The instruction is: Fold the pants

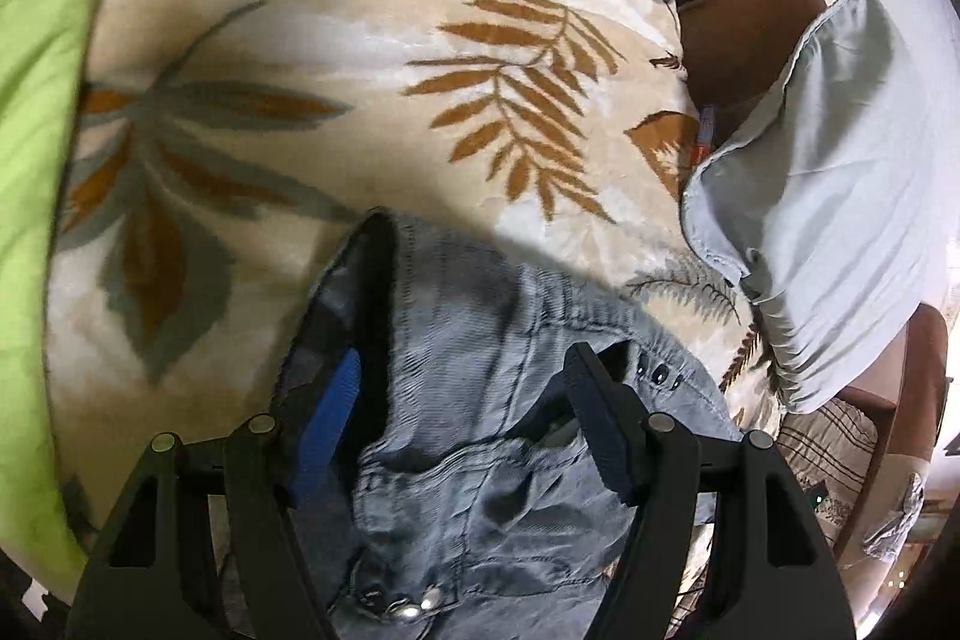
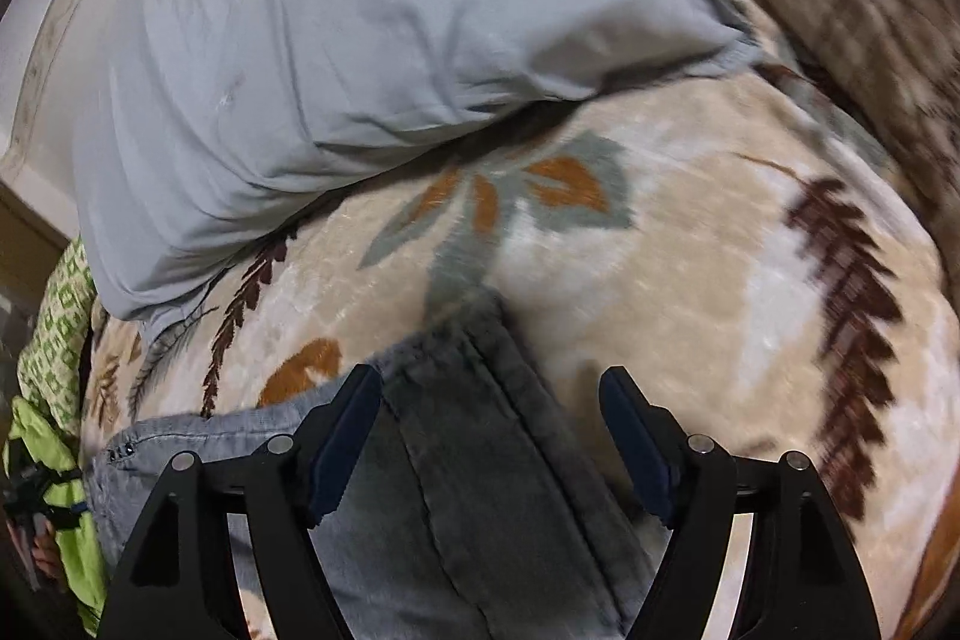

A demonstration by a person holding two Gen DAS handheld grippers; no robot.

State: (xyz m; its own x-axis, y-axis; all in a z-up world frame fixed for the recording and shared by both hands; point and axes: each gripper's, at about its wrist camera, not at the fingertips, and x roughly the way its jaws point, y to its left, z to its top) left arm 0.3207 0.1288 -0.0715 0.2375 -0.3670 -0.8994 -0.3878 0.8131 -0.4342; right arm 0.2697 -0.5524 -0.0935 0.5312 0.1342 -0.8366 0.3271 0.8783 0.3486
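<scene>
We see grey pants (image 1: 480, 430) lying on a leaf-print blanket (image 1: 360, 70), at six o'clock in both views. Our left gripper (image 1: 462, 400) straddles the waistband, jaws spread. Our right gripper (image 2: 489, 436) hangs over a pant leg, jaws spread, pads clear. A pale pillow (image 2: 360, 10) lies at eleven o'clock.

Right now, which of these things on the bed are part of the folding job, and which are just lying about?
Part of the job:
- grey pants
- left gripper, open over the waistband
- right gripper, open over a leg

Just lying about:
- leaf-patterned blanket
- pale blue pillow
- green cloth
</scene>
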